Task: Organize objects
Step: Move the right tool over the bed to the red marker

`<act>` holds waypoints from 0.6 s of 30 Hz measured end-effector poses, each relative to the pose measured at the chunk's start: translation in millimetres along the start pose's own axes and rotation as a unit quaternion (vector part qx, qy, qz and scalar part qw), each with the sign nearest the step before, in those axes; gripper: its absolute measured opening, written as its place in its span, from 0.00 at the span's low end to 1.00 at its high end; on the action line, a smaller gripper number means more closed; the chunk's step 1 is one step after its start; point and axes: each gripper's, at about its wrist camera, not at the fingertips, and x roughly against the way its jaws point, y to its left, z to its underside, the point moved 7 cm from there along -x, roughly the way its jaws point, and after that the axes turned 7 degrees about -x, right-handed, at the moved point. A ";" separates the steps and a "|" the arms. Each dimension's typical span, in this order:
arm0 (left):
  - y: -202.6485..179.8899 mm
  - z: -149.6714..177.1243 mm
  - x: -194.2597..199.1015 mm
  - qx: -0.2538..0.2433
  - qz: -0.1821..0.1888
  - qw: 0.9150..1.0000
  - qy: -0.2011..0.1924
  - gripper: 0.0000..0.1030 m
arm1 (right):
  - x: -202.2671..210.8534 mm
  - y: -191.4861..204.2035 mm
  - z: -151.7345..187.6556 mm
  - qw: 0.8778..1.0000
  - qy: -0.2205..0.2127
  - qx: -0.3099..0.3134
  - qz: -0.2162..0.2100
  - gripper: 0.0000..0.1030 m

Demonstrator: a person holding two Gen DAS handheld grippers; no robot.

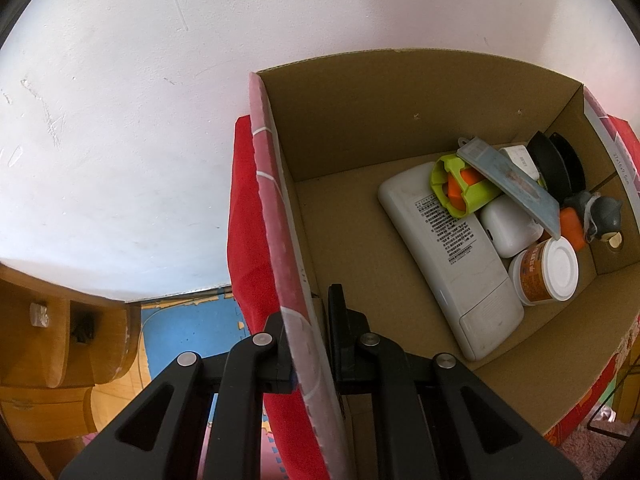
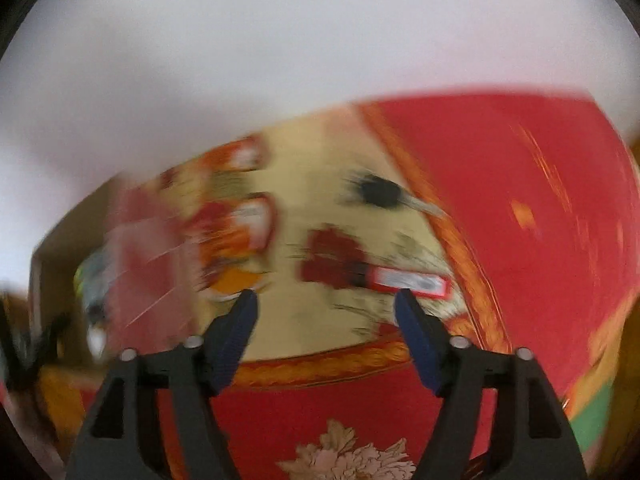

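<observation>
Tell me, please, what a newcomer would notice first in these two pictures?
First, the cardboard box, with the left gripper shut on its left wall. Inside, at the right end, lies a heap: a white remote, a green and orange toy and a white-lidded jar. In the blurred right wrist view, the right gripper stands open over a red and yellow cloth.

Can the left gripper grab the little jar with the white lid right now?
Probably not: the left gripper is shut on the box wall, and the jar sits across the box.
</observation>
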 end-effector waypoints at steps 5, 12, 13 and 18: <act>0.3 -0.8 -0.2 0.000 0.001 1.000 0.001 0.10 | -21.1 -22.1 -1.5 0.999 -0.003 -0.027 0.032 0.80; -0.1 -1.3 -0.1 0.000 0.001 1.000 0.001 0.10 | -40.2 -33.1 -2.7 0.997 -0.007 -0.055 0.057 0.80; 0.1 -1.2 -0.2 0.000 0.000 1.000 0.001 0.10 | -43.1 -33.5 -3.9 0.997 -0.008 -0.059 0.054 0.80; -0.3 -1.4 -0.3 0.000 0.000 1.000 0.001 0.10 | -46.9 -32.5 -6.7 0.997 -0.010 -0.065 0.046 0.80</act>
